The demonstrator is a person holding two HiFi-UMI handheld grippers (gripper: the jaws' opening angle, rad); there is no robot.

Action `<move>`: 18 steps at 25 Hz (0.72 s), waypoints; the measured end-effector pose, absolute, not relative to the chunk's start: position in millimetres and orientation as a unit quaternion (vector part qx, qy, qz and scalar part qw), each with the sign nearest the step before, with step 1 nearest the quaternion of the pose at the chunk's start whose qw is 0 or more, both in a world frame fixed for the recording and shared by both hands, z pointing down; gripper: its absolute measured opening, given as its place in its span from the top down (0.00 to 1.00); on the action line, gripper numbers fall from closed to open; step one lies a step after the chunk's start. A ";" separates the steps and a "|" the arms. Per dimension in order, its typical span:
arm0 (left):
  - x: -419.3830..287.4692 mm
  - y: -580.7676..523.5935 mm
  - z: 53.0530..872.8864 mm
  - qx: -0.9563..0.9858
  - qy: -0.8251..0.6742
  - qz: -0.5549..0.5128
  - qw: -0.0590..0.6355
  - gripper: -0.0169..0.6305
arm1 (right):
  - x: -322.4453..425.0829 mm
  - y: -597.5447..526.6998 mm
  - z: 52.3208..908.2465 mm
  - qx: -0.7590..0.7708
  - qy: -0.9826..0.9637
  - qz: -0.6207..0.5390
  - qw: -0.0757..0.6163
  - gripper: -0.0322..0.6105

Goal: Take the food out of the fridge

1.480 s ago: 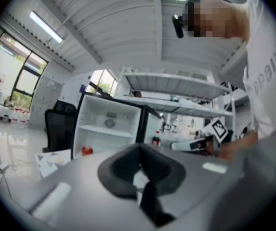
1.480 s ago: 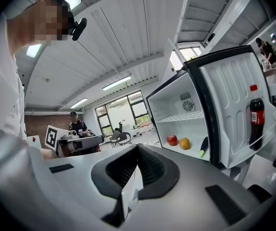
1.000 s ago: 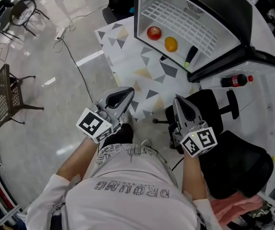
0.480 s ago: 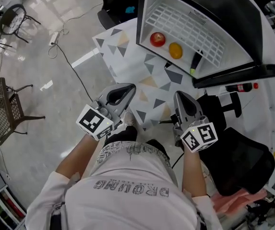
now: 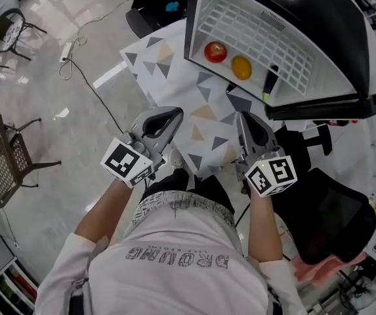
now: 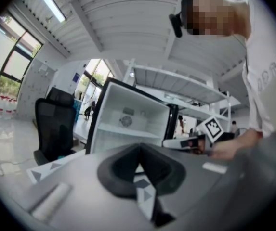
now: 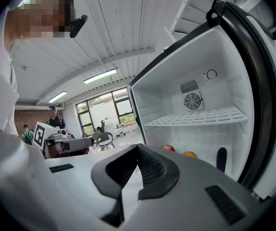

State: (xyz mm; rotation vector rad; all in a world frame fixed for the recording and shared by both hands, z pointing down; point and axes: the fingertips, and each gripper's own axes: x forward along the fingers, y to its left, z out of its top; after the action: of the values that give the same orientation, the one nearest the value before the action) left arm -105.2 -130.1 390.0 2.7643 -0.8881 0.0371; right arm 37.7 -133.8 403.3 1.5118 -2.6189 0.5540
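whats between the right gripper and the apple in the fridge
Head view: only bare patterned tabletop lies between right gripper and apple.

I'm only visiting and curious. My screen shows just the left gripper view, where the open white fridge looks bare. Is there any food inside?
Observer: Yes. The head view shows a round red fruit inside the open white fridge.
Operator: Only that one?
Observer: No, a round orange fruit lies beside it.
Operator: Is the other gripper carrying anything?
Observer: No. In the right gripper view, the right gripper has its jaws together with nothing between them.
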 end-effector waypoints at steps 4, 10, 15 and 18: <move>-102.8 -141.1 396.2 0.944 -0.308 0.022 0.120 0.96 | 45.8 -153.1 414.8 0.501 -0.846 0.178 0.034 0.96; -92.5 -155.0 414.7 0.939 -0.316 0.040 0.129 0.96 | 66.9 -184.2 435.0 0.513 -0.838 0.182 0.035 0.96; -84.4 -164.5 424.6 0.934 -0.327 0.052 0.135 0.96 | 84.3 -209.3 456.0 0.524 -0.830 0.186 0.044 0.96; -79.6 -169.1 428.9 0.931 -0.333 0.056 0.139 0.96 | 91.7 -222.3 469.0 0.529 -0.826 0.189 0.046 0.96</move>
State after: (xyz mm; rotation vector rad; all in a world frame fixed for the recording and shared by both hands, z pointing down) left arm -79.6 -169.1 428.9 2.6924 -0.9617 0.1612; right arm 91.7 -222.3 469.0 1.6154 -2.5215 0.5754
